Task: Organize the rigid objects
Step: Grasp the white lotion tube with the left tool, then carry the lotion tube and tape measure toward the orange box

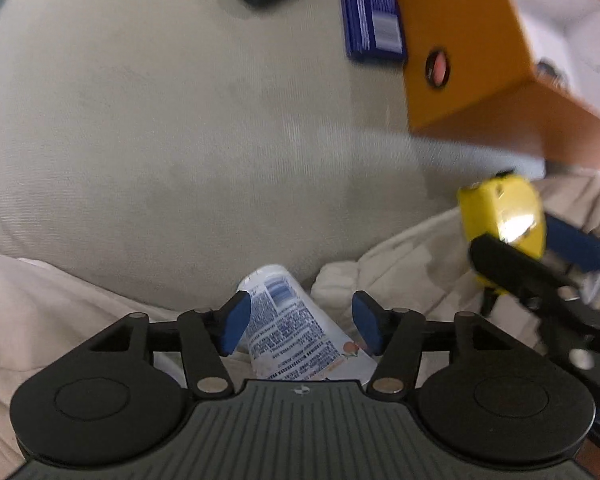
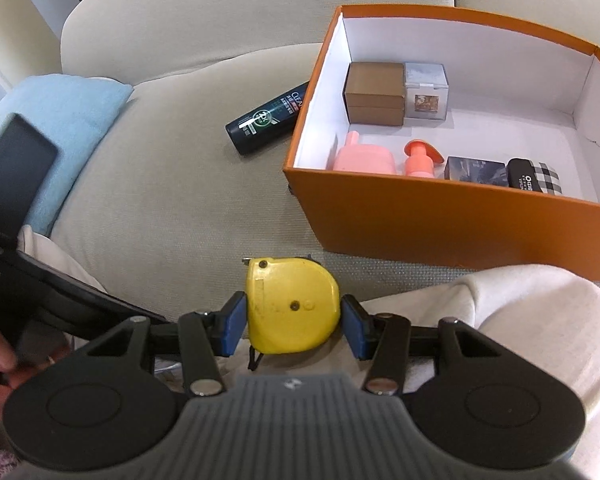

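Right wrist view: right gripper (image 2: pixel 293 322) pinches yellow plastic tape measure (image 2: pixel 290 306) near orange cardboard box (image 2: pixel 440 216); left gripper (image 1: pixel 300 322) fingers spread w/ white printed tube (image 1: pixel 296 328) between.

- tape measure (image 2: pixel 292 306): yellow
- box (image 2: pixel 440 224): orange outside, white inside
- bottle (image 2: pixel 268 118): dark, green-white label
- case (image 2: pixel 534 178), far right: black-white check
- pump dispenser (image 2: pixel 420 158): coral
- towel (image 2: pixel 72 120), left: pale blue

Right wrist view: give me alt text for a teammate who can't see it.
The right claw holds a yellow tape measure between its blue pads, above a beige sofa cushion. Ahead to the right sits an open orange box containing small boxes and pink items; a dark bottle lies beside its left wall.
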Tool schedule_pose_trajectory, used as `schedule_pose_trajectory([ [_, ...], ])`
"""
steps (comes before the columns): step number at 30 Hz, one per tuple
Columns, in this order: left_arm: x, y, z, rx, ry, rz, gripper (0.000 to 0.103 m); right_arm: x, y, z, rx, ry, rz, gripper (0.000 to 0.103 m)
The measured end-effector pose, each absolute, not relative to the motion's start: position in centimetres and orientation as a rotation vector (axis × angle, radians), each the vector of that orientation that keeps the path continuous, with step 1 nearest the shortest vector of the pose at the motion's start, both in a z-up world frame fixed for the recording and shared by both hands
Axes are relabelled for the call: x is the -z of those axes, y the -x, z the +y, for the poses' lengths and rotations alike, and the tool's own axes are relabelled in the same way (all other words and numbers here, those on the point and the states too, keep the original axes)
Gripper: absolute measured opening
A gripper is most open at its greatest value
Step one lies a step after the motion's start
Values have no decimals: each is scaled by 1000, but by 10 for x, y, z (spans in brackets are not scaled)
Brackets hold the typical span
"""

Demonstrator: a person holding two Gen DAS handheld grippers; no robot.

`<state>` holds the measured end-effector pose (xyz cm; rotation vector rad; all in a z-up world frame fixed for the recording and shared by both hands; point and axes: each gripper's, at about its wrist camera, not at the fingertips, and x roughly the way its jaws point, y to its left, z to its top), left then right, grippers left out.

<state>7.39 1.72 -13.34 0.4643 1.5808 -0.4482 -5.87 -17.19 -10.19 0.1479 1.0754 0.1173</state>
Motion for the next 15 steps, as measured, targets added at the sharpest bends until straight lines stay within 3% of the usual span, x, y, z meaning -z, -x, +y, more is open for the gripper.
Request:
schedule_pose_trajectory([
  [3, 137, -74, 18, 442, -474, 1594, 74, 102, 59, -175, -121, -159, 1076, 52],
  [8, 139, -78, 24, 467, -492, 1654, 60, 104, 59, -174, -126, -139, 1084, 52],
  [15, 149, -92, 30, 476, -442, 1730, 56, 106, 59, -174, -128, -146, 1080, 52],
])
